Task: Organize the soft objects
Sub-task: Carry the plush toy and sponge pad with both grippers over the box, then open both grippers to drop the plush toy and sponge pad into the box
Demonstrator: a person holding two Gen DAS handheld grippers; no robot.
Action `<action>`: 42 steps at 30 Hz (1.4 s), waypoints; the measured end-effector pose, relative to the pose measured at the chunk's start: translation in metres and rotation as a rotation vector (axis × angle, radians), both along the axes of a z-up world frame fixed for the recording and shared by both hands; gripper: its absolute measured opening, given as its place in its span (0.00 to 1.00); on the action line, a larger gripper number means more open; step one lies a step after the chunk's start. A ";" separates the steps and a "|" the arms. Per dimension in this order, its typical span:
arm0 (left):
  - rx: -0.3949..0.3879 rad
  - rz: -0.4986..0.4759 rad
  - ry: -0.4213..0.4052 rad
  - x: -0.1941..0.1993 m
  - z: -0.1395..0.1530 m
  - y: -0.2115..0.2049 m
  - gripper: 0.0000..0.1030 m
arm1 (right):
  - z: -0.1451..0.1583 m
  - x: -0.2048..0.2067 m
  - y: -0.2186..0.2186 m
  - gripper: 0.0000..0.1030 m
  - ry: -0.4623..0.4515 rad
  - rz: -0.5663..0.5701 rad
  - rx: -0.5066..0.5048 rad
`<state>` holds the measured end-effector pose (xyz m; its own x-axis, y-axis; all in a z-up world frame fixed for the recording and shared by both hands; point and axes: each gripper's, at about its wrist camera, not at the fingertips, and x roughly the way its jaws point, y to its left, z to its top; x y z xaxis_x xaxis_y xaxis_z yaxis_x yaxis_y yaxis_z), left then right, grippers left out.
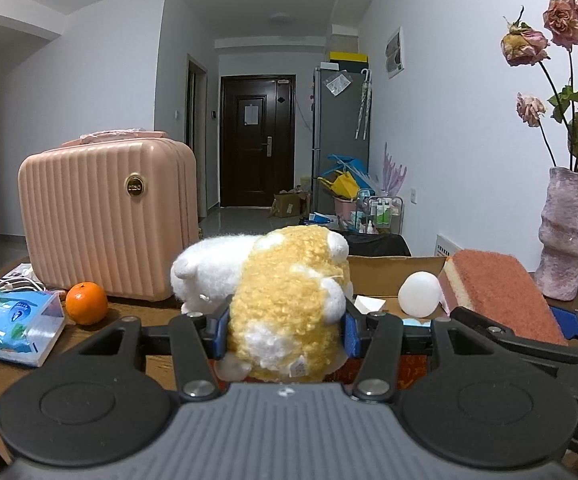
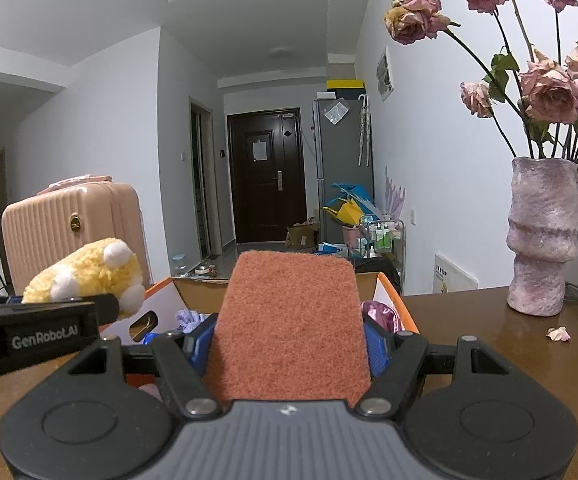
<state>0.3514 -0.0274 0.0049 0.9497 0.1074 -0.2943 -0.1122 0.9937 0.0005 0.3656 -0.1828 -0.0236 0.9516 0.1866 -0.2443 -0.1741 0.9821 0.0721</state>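
Observation:
My left gripper point(image 1: 285, 332) is shut on a yellow and white plush toy point(image 1: 285, 300), held above the table. The plush also shows at the left of the right wrist view point(image 2: 89, 276). My right gripper point(image 2: 289, 340) is shut on an orange scouring sponge point(image 2: 289, 320), held just in front of an open cardboard box point(image 2: 393, 300) with soft items inside. In the left wrist view the sponge point(image 1: 497, 292) is to the right, above the box point(image 1: 389, 276), next to a white ball point(image 1: 419, 294).
A pink hard case point(image 1: 105, 220) stands on the wooden table at the left, with an orange point(image 1: 86, 303) and a tissue pack point(image 1: 9, 324) in front of it. A vase of dried roses point(image 2: 543, 236) stands at the right. Petals point(image 2: 559, 334) lie on the table.

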 end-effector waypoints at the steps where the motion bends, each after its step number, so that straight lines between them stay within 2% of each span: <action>1: 0.000 0.000 0.000 0.003 0.000 0.000 0.51 | 0.000 0.002 0.000 0.68 -0.001 -0.001 0.000; 42: 0.008 -0.013 0.023 0.103 -0.014 -0.004 0.51 | -0.005 0.098 0.008 0.68 0.037 -0.056 -0.035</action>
<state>0.4543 -0.0311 -0.0094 0.9440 0.0974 -0.3152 -0.0990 0.9950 0.0109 0.4639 -0.1744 -0.0289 0.9504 0.1245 -0.2850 -0.1171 0.9922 0.0429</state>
